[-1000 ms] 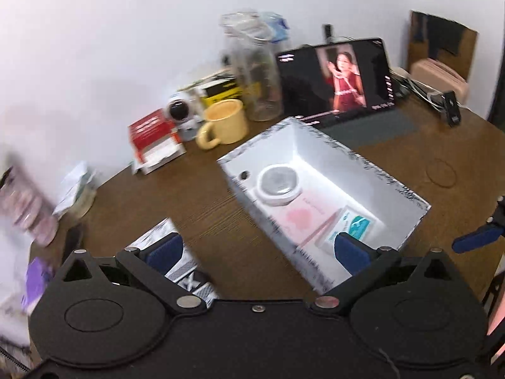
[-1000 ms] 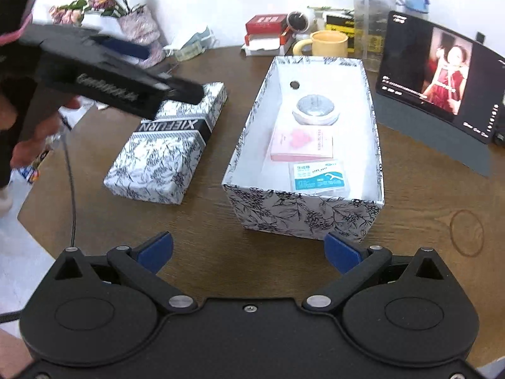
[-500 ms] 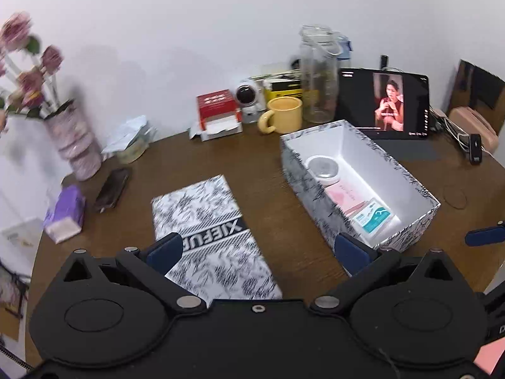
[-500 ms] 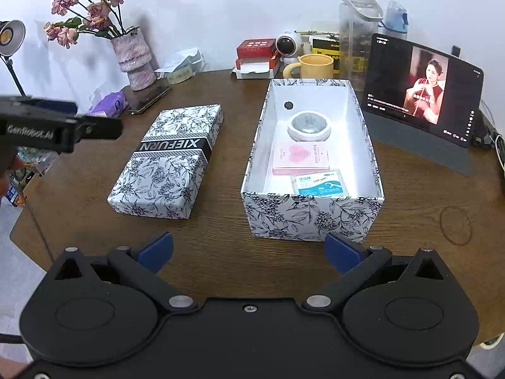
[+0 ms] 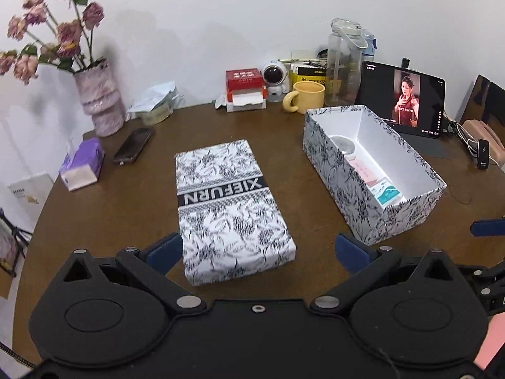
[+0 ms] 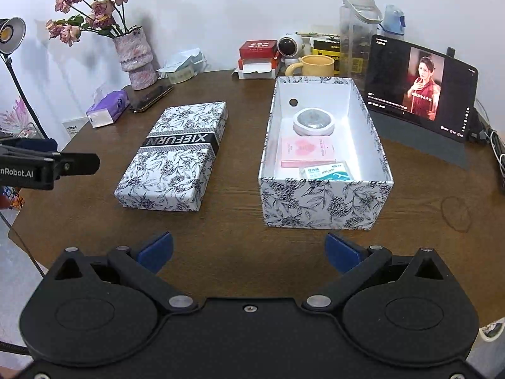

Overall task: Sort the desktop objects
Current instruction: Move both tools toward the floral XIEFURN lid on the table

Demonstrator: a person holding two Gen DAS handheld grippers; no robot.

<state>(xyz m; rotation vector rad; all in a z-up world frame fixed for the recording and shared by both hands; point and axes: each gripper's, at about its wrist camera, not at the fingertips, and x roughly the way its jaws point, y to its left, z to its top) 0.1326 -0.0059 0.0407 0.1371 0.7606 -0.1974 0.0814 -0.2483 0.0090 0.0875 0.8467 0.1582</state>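
On the bench (image 6: 240, 221), lid (image 6: 176, 154) lies beside open box (image 6: 325, 202); both tongs (image 5: 257, 249) (image 6: 249, 249) gape apart, empty.

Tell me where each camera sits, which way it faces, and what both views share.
Left wrist: rides the left claw, looking across the table at the lid, with the open box to its right; its own blue fingers show, spread, plus a tip of the other claw at right.
Right wrist: rides the right claw, facing the box head-on; its spread fingers show, and the left claw enters at left.
Shared: lid, box, vase, mug, tablet.
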